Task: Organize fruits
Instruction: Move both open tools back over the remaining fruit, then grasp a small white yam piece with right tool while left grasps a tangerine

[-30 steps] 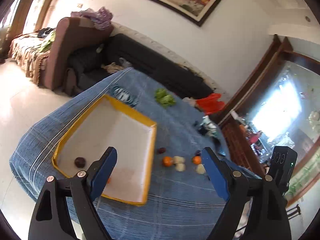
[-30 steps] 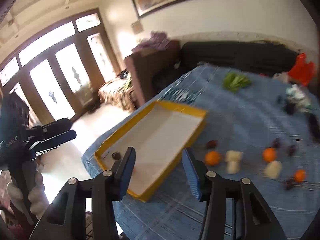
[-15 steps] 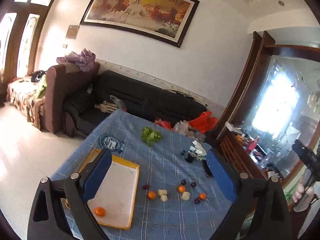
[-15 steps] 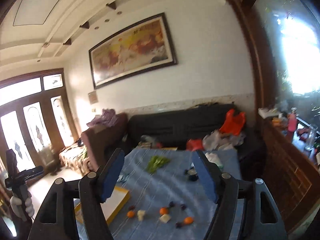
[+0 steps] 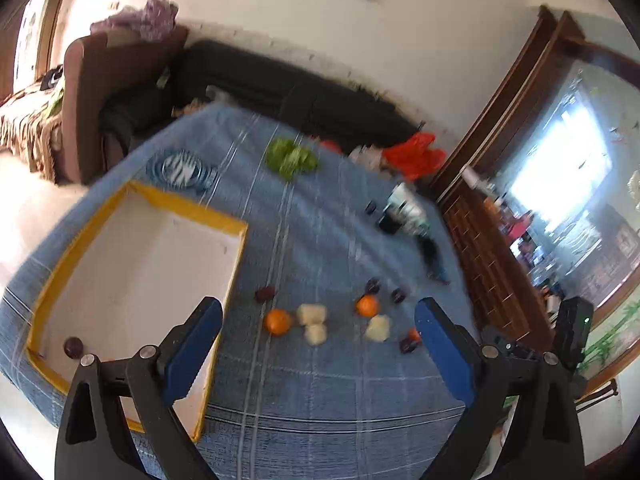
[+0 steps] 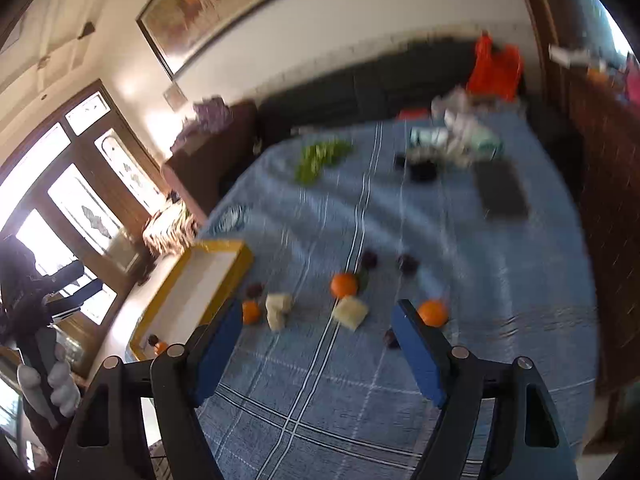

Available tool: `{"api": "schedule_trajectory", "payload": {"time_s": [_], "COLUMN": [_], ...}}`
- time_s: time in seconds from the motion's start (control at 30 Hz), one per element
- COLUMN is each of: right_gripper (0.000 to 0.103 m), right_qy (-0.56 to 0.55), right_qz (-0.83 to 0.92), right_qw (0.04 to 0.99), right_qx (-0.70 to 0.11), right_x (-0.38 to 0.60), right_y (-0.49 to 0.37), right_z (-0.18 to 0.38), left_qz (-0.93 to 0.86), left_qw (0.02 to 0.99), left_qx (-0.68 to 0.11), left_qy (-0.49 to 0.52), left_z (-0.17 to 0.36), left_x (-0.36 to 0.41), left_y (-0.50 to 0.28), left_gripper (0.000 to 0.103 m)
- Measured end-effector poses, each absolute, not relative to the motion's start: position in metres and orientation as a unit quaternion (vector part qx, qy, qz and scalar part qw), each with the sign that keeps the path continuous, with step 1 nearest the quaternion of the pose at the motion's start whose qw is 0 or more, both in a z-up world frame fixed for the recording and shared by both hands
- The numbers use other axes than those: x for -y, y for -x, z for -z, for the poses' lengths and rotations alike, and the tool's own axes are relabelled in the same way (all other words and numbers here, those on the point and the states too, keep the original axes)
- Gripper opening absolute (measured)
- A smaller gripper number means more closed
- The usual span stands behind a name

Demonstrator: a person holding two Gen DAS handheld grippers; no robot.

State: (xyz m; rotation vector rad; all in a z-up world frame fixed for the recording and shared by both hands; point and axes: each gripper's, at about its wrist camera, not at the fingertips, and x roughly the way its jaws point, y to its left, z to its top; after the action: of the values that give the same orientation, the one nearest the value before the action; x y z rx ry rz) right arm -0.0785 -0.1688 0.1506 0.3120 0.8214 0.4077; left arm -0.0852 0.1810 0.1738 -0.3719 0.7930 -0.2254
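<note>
room: living room, table under a blue plaid tablecloth [image 5: 320, 392], black sofa [image 5: 288, 92] along the far wall at 12 o'clock, brown armchair [image 5: 100, 92] at 10 o'clock. Both shots are pretty blurry.
left gripper [image 5: 318, 340]: blue fingers spread wide, nothing between them, hanging over the near cloth.
right gripper [image 6: 318, 346]: also apart and empty, over the bare cloth at 6 o'clock of the fruit.
tray [image 5: 52, 292]: yellow-rimmed, white inside, at 9 o'clock of the loose fruit. A dark plum [image 5: 73, 347] sits in its near corner; the right wrist view shows a small orange thing beside it.
loose fruit: in the left wrist view, an orange [image 5: 277, 321] touching two pale chunks [image 5: 311, 314], a second orange [image 5: 367, 306] at 3 o'clock of those, another pale chunk [image 5: 378, 328] just below it, dark plums scattered around. A third orange [image 6: 433, 313] sits right by the right gripper's finger.
farther back: green leafy bunch [image 5: 291, 158] at 12 o'clock, dark phone-like slab [image 6: 502, 192] at 2 o'clock, red plastic bag [image 5: 416, 154] at the table's far edge.
</note>
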Motion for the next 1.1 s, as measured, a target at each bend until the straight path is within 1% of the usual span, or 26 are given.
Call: {"api": "schedule_trajectory", "payload": {"time_s": [0.03,0.07,0.13,0.2,0.3,0.37,0.43,0.5,0.6,0.67,0.7,0.73,0.87,1.1], "right_gripper": [0.080,0.079,0.077,0.076,0.075,0.074,0.069,0.067,0.062,0.049,0.031,0.019,0.019,0.019], "right_qy": [-0.154,-0.159,-0.165,-0.169,-0.132,-0.094,-0.062,-0.037,-0.024,-0.021,-0.024,-0.033,-0.057,-0.087], "right_qz": [-0.195,-0.195,-0.197,-0.208,-0.221,-0.229,-0.238,-0.240,-0.237,-0.231,-0.229,-0.231,-0.231,-0.227], "right_qw": [0.879,0.871,0.862,0.850,0.848,0.847,0.845,0.845,0.849,0.855,0.856,0.853,0.851,0.850], "right_qx": [-0.408,-0.421,-0.438,-0.453,-0.464,-0.470,-0.476,-0.477,-0.472,-0.465,-0.463,-0.467,-0.468,-0.467], "right_x": [0.165,0.157,0.146,0.128,0.089,0.062,0.037,0.018,0.003,0.000,0.002,0.005,0.023,0.042], "right_y": [0.068,0.060,0.047,0.036,0.028,0.022,0.017,0.013,0.005,0.002,0.001,-0.001,0.007,0.017], "right_z": [-0.136,-0.119,-0.095,-0.077,-0.055,-0.041,-0.029,-0.019,-0.010,-0.007,-0.007,-0.005,-0.005,-0.014], "left_qz": [0.106,0.104,0.108,0.122,0.129,0.133,0.133,0.133,0.133,0.131,0.131,0.129,0.121,0.084], "left_qw": [0.895,0.890,0.877,0.864,0.854,0.849,0.846,0.845,0.847,0.845,0.845,0.844,0.848,0.870], "left_qx": [-0.397,-0.410,-0.441,-0.461,-0.478,-0.484,-0.484,-0.485,-0.485,-0.489,-0.491,-0.494,-0.497,-0.486], "left_qy": [0.175,0.170,0.160,0.160,0.157,0.168,0.178,0.181,0.174,0.170,0.167,0.164,0.139,0.021], "left_z": [-0.158,-0.142,-0.107,-0.084,-0.057,-0.049,-0.044,-0.044,-0.043,-0.040,-0.038,-0.035,-0.027,-0.017], "left_x": [-0.179,-0.178,-0.176,-0.175,-0.173,-0.175,-0.178,-0.176,-0.171,-0.166,-0.164,-0.161,-0.148,-0.113], "left_y": [0.078,0.070,0.053,0.041,0.023,0.016,0.009,0.003,-0.005,-0.010,-0.013,-0.015,-0.019,-0.021], "left_gripper": [0.089,0.085,0.070,0.060,0.059,0.059,0.059,0.059,0.059,0.059,0.059,0.059,0.059,0.059]}}
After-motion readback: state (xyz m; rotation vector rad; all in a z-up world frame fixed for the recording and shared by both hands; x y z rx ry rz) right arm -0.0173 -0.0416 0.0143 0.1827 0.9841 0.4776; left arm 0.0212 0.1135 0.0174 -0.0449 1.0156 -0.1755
